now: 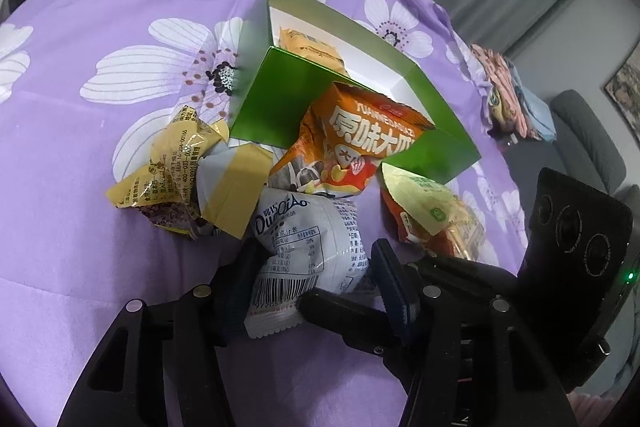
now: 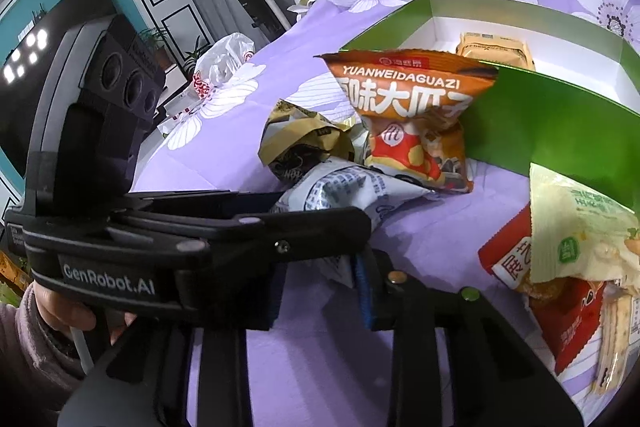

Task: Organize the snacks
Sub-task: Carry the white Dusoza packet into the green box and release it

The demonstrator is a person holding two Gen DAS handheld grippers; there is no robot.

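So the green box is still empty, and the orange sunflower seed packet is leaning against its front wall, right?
Not quite. The green box is not empty: a tan snack packet already lies inside on its white floor, as both wrist views show. The rest holds: the orange sunflower seed packet leans against the box's front wall.

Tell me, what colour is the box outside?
Bright green outside, white inside: the box shows best in the left wrist view.
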